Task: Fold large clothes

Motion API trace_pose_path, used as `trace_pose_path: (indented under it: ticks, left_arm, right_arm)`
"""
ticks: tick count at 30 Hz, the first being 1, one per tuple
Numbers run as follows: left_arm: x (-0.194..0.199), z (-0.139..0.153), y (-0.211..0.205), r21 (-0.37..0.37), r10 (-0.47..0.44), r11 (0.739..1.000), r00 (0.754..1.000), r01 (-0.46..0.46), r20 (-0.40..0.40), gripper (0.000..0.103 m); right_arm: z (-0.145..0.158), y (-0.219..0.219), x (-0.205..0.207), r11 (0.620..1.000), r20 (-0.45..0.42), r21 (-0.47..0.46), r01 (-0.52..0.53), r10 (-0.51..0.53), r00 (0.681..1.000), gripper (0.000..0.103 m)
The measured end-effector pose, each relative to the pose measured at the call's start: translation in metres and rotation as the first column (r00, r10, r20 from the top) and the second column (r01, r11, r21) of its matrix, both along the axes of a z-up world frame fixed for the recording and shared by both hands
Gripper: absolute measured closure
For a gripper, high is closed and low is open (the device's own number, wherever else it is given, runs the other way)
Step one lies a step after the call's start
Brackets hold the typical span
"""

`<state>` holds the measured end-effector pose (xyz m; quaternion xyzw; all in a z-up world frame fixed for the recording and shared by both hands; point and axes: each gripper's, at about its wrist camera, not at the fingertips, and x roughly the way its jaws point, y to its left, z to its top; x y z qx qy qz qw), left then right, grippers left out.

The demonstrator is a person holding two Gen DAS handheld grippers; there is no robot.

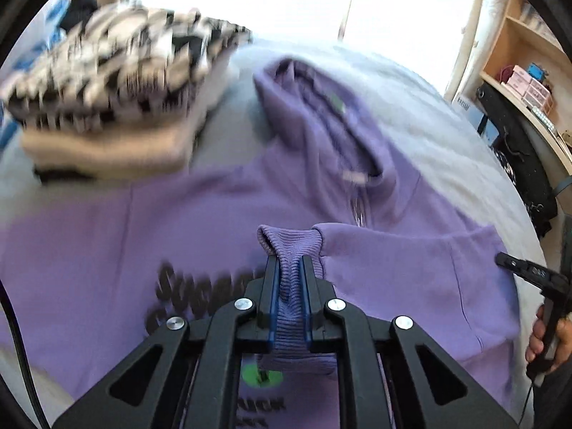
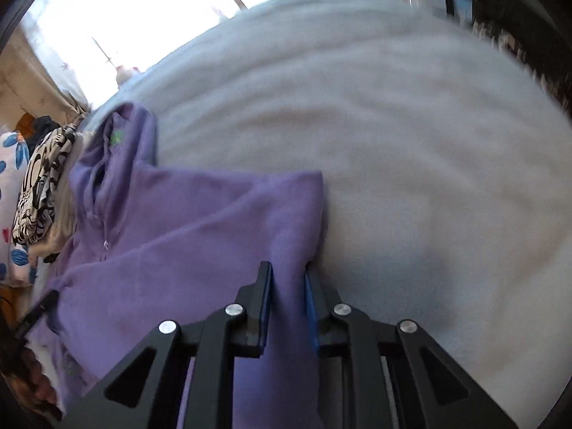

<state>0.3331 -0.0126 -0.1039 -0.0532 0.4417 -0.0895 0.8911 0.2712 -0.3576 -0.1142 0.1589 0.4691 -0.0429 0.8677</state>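
Left wrist view shows my left gripper [image 1: 290, 268] clamped on the ribbed cuff [image 1: 286, 243] and my right gripper [image 2: 287, 275] pinching the purple hoodie [image 1: 214, 214] on the bed [image 2: 393, 143], so I should draw the sleeve inward flat.

I count one purple hoodie [image 1: 221, 221] spread on one bed [image 2: 411, 136]. Beside it sits one stack of folded clothes [image 1: 118, 93], at least three pieces deep. I hold two grippers, my left gripper [image 1: 290, 268] and my right gripper [image 2: 287, 275].
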Motion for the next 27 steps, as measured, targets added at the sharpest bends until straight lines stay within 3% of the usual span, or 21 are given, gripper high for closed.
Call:
trace_pose_path:
  ticks: [2,4,5,7,9,11,12,16,17,18,19,20,23,27]
  left_arm:
    - [0.011,-0.006,-0.002,0.023,0.008,1.0,1.0,-0.008,-0.017,0.094]
    - [0.02,-0.025,0.003,0.027,0.014,1.0,0.995,-0.011,-0.102,0.093]
    - [0.021,-0.034,0.01,0.028,0.019,0.999,0.988,-0.015,-0.152,0.09]
    - [0.02,-0.041,0.016,0.011,0.033,0.999,0.983,-0.032,-0.178,0.086]
    - [0.012,-0.035,0.026,-0.04,0.038,0.998,0.982,-0.046,-0.186,0.062]
    - [0.003,-0.031,0.033,-0.07,0.034,0.996,0.982,-0.048,-0.185,0.047]
    - [-0.003,-0.03,0.035,-0.067,0.036,0.997,0.984,-0.049,-0.177,0.047]
    - [-0.016,-0.037,0.036,-0.042,0.01,0.999,0.98,-0.019,-0.201,0.05]
    - [-0.018,-0.039,0.033,-0.021,0.018,1.0,0.981,-0.022,-0.191,0.057]
    - [-0.02,-0.038,0.031,-0.009,0.021,1.0,0.983,-0.023,-0.183,0.081]
    - [-0.02,-0.039,0.027,-0.023,0.005,1.0,0.98,-0.01,-0.198,0.091]
    - [-0.022,-0.038,0.027,-0.023,0.015,1.0,0.979,-0.02,-0.204,0.091]
    - [-0.034,-0.032,0.027,0.008,0.017,1.0,0.989,-0.016,-0.144,0.091]
    - [-0.044,-0.042,0.024,0.101,0.015,0.995,0.987,0.002,-0.162,0.091]
  right_arm:
    - [-0.013,0.005,0.003,0.998,-0.051,-0.057,0.003,-0.006,0.999,0.085]
    - [-0.019,0.003,0.004,0.997,-0.076,-0.072,-0.003,-0.002,0.997,0.078]
    - [-0.015,-0.001,0.0,0.999,-0.077,-0.049,0.001,-0.005,0.997,0.076]
    - [-0.007,-0.008,-0.01,1.0,-0.082,0.024,0.005,-0.003,0.997,0.069]
    - [0.004,-0.011,-0.027,0.998,-0.061,0.066,-0.018,0.022,0.998,0.065]
    - [0.012,-0.007,-0.051,0.998,-0.052,0.033,-0.056,0.058,0.997,0.055]
    - [0.013,-0.004,-0.062,0.997,-0.052,0.016,-0.074,0.074,0.996,0.052]
    - [0.001,0.01,-0.084,0.991,-0.095,0.023,-0.134,0.135,0.986,0.051]
    - [-0.005,0.015,-0.085,0.99,-0.107,0.011,-0.138,0.138,0.985,0.052]
    - [-0.01,0.019,-0.085,0.991,-0.122,-0.011,-0.134,0.132,0.984,0.052]
    - [-0.014,0.021,-0.084,0.991,-0.135,-0.022,-0.131,0.127,0.983,0.062]
    - [-0.015,0.023,-0.084,0.991,-0.135,-0.007,-0.134,0.132,0.982,0.073]
    - [-0.002,0.024,-0.097,0.996,-0.055,-0.024,-0.088,0.086,0.995,0.074]
    - [-0.017,0.027,-0.099,0.994,-0.107,-0.069,-0.081,0.074,0.992,0.072]
